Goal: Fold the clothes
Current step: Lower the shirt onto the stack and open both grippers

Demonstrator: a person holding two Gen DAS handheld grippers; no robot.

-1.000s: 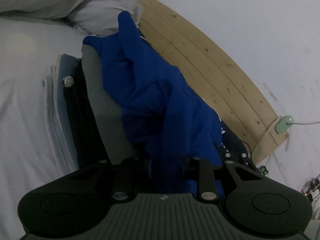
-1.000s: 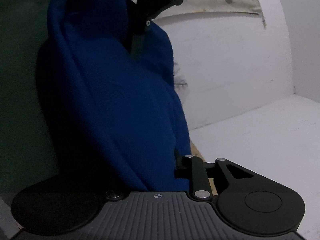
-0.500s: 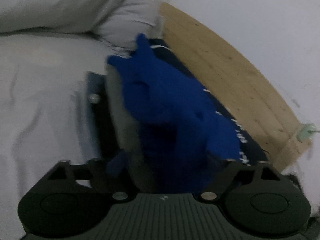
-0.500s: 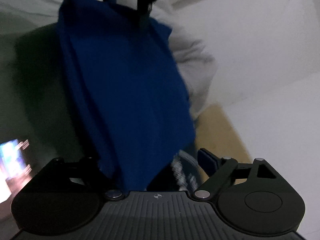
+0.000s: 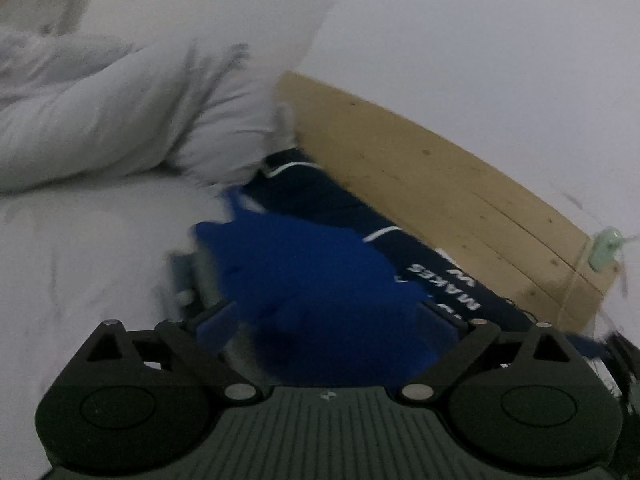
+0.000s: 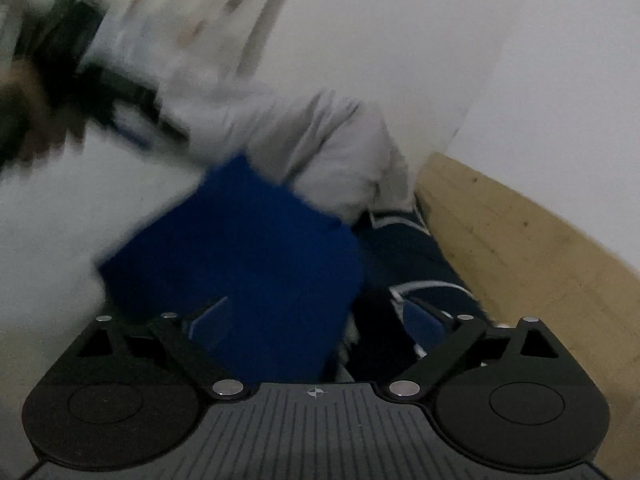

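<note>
Royal-blue cloth garment point(image 5: 312, 280) lies bunched on the white bed point(image 5: 80, 248), beside a navy printed garment point(image 5: 400, 248) along the pale wooden board point(image 5: 440, 192). We see our left claw point(image 5: 328, 320) and right claw point(image 6: 316, 316) opening, pads clear of it; a white pillow point(image 5: 140, 120) lies behind.
</note>
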